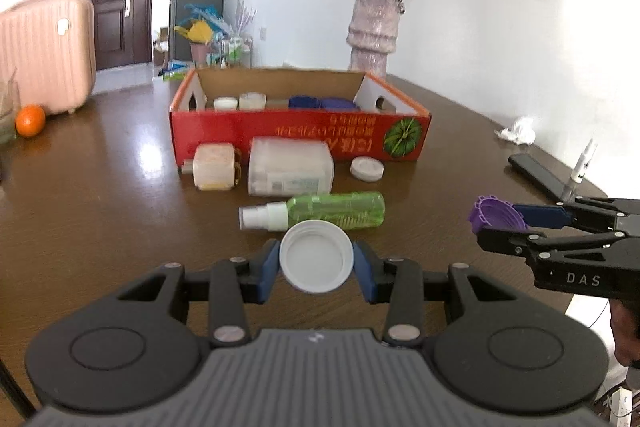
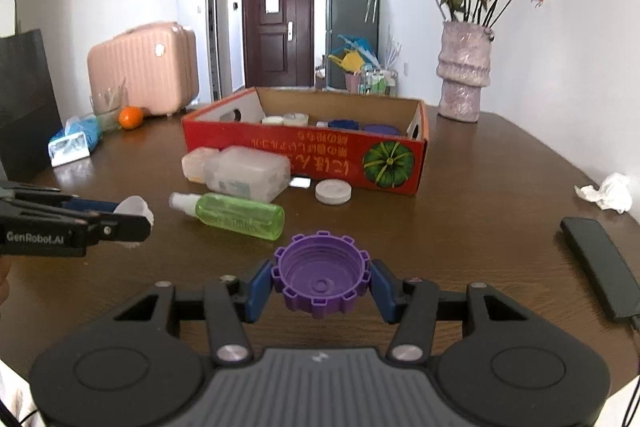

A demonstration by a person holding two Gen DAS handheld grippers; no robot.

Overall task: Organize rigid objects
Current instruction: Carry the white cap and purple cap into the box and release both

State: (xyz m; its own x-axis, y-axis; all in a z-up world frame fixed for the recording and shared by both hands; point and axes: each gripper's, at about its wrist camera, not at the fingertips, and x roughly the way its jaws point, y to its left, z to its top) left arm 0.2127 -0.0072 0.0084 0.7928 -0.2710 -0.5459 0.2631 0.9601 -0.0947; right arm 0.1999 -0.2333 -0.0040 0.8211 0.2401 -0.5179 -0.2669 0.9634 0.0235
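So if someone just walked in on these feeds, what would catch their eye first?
Probably the two caps held up close: a white cap clamped in the left gripper and a notched purple cap in the right gripper. Next, the red cardboard box mid-table, already holding several lids, with a green spray bottle lying on its side in front.

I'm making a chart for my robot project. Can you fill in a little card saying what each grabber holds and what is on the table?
left gripper: shut on round white plastic lid
right gripper: shut on notched purple plastic cap
box: open red cardboard box, lids and jars inside
loose in front of box: green spray bottle lying down, clear plastic containers, small white lid
table: dark brown wood
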